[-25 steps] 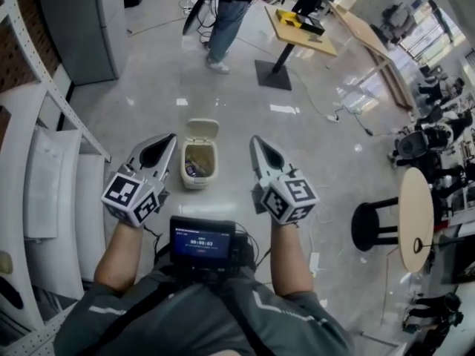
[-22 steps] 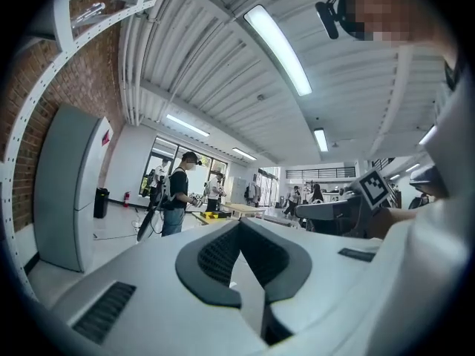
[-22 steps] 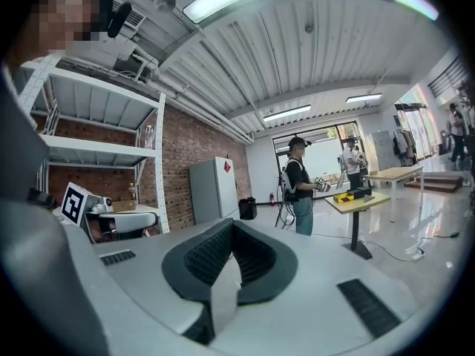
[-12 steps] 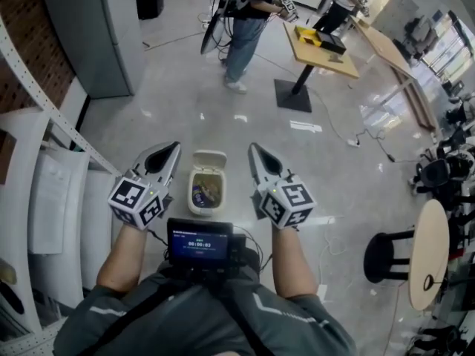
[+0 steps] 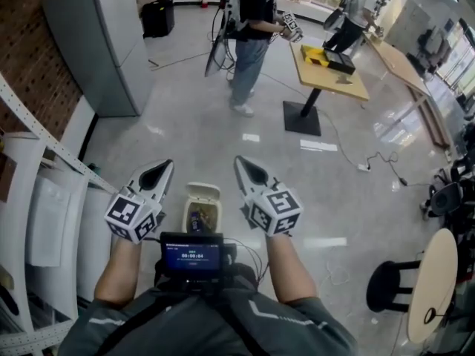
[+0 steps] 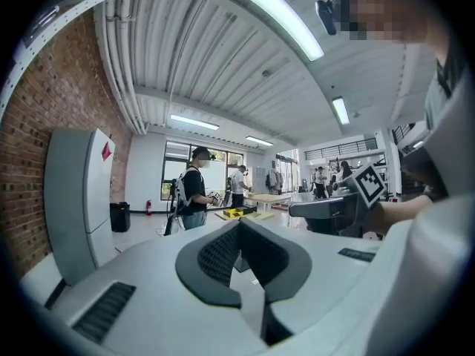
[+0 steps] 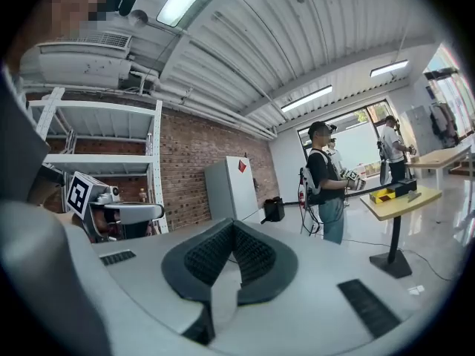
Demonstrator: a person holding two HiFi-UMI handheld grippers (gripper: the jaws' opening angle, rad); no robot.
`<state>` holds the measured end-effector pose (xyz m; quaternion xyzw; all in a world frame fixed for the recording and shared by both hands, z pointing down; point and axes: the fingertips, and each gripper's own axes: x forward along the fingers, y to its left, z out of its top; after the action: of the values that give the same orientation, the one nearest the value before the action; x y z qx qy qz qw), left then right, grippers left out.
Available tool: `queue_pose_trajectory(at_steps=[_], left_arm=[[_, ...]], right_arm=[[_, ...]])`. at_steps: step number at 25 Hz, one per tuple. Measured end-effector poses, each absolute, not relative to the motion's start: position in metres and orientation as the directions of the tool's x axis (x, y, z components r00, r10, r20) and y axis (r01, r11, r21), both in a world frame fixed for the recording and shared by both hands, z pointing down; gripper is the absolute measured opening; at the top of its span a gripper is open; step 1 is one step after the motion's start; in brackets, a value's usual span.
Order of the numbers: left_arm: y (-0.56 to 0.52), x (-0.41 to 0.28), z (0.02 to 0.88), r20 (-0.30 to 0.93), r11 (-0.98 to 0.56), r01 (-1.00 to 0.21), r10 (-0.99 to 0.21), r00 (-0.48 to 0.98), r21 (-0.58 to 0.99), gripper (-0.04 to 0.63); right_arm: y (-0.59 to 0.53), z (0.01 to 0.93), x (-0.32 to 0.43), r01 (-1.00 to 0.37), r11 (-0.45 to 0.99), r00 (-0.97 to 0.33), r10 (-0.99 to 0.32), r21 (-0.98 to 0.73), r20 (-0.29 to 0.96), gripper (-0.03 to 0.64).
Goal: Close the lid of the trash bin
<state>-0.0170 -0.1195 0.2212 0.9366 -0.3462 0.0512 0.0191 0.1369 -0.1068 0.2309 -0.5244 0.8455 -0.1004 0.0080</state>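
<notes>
Cream plastic made up the trash bin [image 5: 202,225], which stood on the glossy floor [image 5: 185,124] right in front of you, between your two claws in the head view. Its lid [image 5: 204,193] was swung up and back on the far side, so the bin stood open with some dark litter showing inside.

Your left claw [image 5: 157,173] hung to the left of the bin and your right claw [image 5: 248,170] to its right. You held both above the floor and apart from the bin, and neither touched the bin or the lid. In the left gripper view, the left claw [image 6: 238,227] had its ribbed pads brought together at the tips with nothing between them. The right gripper view showed the right claw [image 7: 232,225] the same way, tips together and empty. Both pointed out across the room rather than down at the bin.

A small screen [image 5: 191,254] sat at your chest. Beyond the bin, a person [image 5: 254,6] in a dark top stood beside a wooden surface [image 5: 334,84] on a pedestal foot. A grey cabinet [image 5: 111,43] stood against the brick wall [image 5: 22,50] on your left, with white shelving [image 5: 37,199] nearer you.
</notes>
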Motion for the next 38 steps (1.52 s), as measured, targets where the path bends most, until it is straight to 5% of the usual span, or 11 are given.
queue_pose_trajectory(at_steps=[13,38], left_arm=[[-0.204,-0.018,0.279,0.184,-0.778,-0.614,-0.589,0.787,0.132,-0.003],[-0.272,0.003,0.560,0.510,-0.749,-0.589,-0.394,0.765,0.304,-0.003]], right_arm=[[-0.187,0.281,0.122,-0.890,0.406,-0.446,-0.869,-0.207,0.215,0.011],[-0.245,0.577,0.114,-0.932,0.179,-0.340,-0.737,-0.315,0.585,0.011]])
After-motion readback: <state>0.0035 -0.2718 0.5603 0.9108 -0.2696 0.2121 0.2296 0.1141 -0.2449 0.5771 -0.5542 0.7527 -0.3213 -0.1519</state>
